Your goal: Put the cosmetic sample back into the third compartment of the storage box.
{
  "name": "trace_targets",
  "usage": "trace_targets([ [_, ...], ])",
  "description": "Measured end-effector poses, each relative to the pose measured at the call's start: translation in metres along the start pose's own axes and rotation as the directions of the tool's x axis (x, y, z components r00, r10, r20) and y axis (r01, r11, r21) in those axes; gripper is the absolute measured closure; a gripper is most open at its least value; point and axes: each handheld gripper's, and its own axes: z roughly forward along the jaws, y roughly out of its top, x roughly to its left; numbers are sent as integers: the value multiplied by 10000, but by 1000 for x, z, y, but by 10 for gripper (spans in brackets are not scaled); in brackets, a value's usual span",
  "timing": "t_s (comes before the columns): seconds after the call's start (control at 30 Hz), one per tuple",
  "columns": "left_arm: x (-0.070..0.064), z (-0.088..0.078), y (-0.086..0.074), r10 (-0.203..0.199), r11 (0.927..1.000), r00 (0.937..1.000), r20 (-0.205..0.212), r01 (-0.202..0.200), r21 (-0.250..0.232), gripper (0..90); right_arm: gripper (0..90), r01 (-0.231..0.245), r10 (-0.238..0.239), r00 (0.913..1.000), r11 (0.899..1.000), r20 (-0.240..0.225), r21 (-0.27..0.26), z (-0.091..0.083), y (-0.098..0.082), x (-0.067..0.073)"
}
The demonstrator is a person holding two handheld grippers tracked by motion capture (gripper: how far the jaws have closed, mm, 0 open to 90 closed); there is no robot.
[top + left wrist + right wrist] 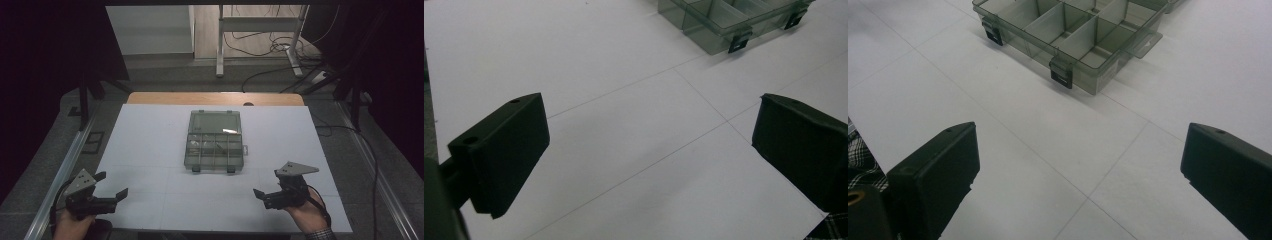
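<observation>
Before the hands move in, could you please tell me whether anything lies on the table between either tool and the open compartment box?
Nothing visible does. Bare white table lies between the left tool, the right tool and the compartment box; both tools are open.

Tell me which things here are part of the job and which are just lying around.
Part of the job:
- compartment box, lid open, on the white board
- left gripper, open, empty
- right gripper, open, empty

Just lying about:
- cables on the floor beyond the table
- white frame legs at the back
</observation>
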Motion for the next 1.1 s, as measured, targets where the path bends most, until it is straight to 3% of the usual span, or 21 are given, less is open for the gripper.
trace_targets([
  [0.6,0,0,0,0,10000,10000,-27,0,9,23,13,-310,317,9986,9994,429,-179,-21,-17,-8],
  [1.1,0,0,0,-6,10000,10000,-48,6,-10,23,0,-772,799,9894,9966,1209,-273,-39,-38,-13],
])
